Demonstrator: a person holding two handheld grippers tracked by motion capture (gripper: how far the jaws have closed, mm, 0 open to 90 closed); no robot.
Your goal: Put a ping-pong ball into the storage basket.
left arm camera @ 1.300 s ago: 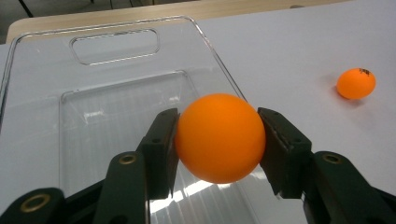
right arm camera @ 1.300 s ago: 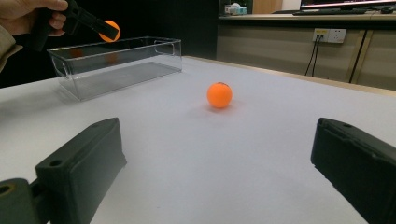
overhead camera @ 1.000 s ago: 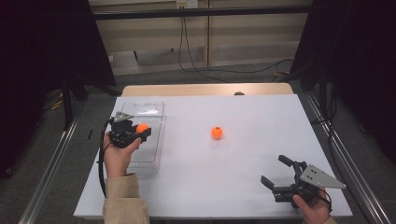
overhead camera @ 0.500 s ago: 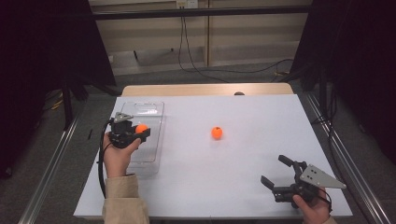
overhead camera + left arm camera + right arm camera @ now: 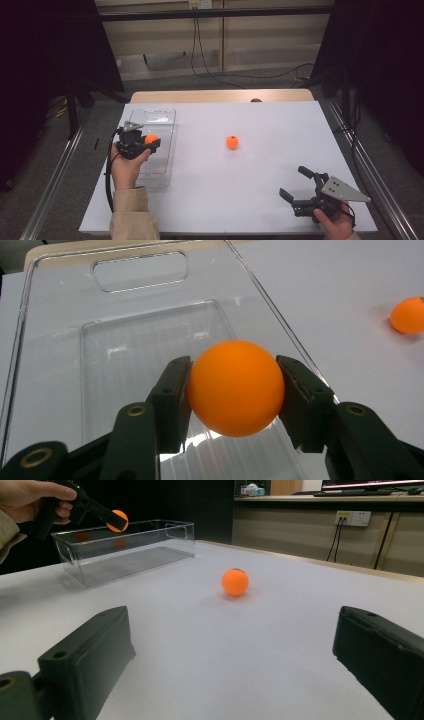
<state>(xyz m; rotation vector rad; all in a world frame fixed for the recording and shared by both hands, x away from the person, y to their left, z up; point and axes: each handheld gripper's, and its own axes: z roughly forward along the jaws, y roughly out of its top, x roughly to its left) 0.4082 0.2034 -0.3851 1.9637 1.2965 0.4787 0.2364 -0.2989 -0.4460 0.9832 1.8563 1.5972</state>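
Left gripper (image 5: 148, 142) clamps 1 round orange ball (image 5: 235, 388) above the clear rectangular plastic bin (image 5: 167, 159); right gripper (image 5: 298, 184) spread wide with nothing in it.

In the left gripper view the 2 black jaws press the ball's sides, with the bin's transparent floor and its moulded handle cut-out (image 5: 139, 270) below and beyond. In the right gripper view the held ball sits up at the bin's rim level, clear of the bin floor. A second round orange ball (image 5: 231, 142) rests on the white tabletop (image 5: 260, 120) near its middle, well apart from the bin and ahead of the right gripper, between its 2 parted jaws in that gripper's own view. The right gripper sits low at the table's near right corner, held by a hand (image 5: 335, 223). A tan sleeve (image 5: 132, 215) covers the left forearm.
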